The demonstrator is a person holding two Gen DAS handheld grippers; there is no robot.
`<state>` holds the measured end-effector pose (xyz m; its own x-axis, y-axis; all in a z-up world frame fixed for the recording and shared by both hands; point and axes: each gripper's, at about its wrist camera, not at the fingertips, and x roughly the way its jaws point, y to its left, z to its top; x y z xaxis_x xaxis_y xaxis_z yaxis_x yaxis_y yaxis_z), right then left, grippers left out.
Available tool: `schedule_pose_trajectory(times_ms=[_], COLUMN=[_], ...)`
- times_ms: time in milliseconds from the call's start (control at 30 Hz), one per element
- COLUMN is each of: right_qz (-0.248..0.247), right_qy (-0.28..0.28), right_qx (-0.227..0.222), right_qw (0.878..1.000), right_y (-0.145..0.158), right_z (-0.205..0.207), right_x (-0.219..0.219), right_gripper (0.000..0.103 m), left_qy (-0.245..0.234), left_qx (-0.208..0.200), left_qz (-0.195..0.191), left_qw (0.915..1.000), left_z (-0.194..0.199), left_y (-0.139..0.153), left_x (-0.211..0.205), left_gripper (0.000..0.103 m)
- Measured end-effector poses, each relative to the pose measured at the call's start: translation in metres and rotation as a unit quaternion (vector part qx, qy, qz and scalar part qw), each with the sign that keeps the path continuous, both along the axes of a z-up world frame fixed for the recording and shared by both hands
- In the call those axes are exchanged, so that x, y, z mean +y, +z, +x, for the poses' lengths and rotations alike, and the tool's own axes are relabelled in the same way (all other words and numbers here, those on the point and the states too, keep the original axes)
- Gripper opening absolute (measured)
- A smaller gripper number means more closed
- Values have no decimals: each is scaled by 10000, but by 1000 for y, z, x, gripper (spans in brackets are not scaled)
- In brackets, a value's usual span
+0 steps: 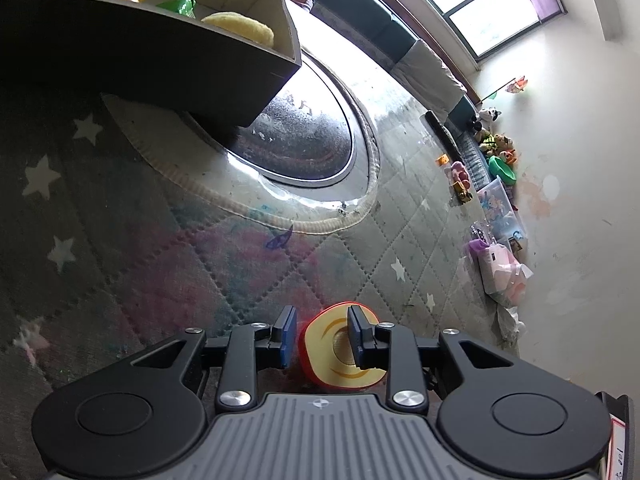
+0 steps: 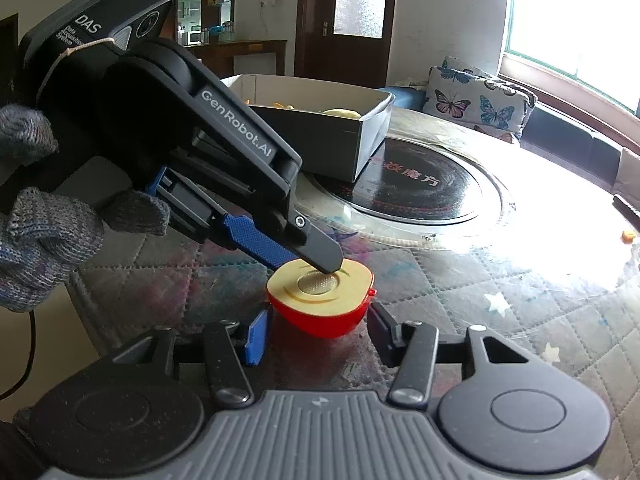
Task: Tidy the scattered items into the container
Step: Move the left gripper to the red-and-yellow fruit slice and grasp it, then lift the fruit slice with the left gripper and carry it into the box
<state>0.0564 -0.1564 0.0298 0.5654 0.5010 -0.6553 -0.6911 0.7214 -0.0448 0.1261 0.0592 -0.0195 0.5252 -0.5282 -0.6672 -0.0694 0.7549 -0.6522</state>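
- Toy apple half (image 2: 320, 304), red-skinned with its pale cut face up, lies on the quilted table cover (image 2: 500, 320), near the grey container box (image 2: 352, 140)
- Left gripper (image 1: 322, 336) is over it with fingers apart; one black finger (image 2: 320, 250) rests on the cut face, the blue pad (image 2: 260, 246) beside it, not clamped
- Right gripper (image 2: 318, 334) sits wide open just short of the apple half
- The box already holds yellow pieces (image 1: 240, 26) and a green one (image 1: 182, 5)
- A gloved hand (image 2: 44, 232) grasps the left gripper
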Motion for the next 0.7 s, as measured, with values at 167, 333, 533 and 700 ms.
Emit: schedule_pose_trajectory(times_ms=[167,333,533,700], right_qz=[31,37,48,128], right_qy=[-18,32,231,419], right_qx=[33,8,-144,-344], right_qw=[10000,10000,9996,9984], right_y=[0,5,21,39], right_z=[3,5,14,33], right_x=[-1,1,13,32], right_gripper=[52,51,51,51], left_qy=[21,65,202,370], left_qx=[-19,-97,-381,-688], left_qz=[-13,-8,124,299], left_qw=[10000,9999,9990,9965], left_z=[-1,-3,-4,4], left_y=[0,6,27,53], left_x=[0,2,12,29], left_gripper=[29,29,29,29])
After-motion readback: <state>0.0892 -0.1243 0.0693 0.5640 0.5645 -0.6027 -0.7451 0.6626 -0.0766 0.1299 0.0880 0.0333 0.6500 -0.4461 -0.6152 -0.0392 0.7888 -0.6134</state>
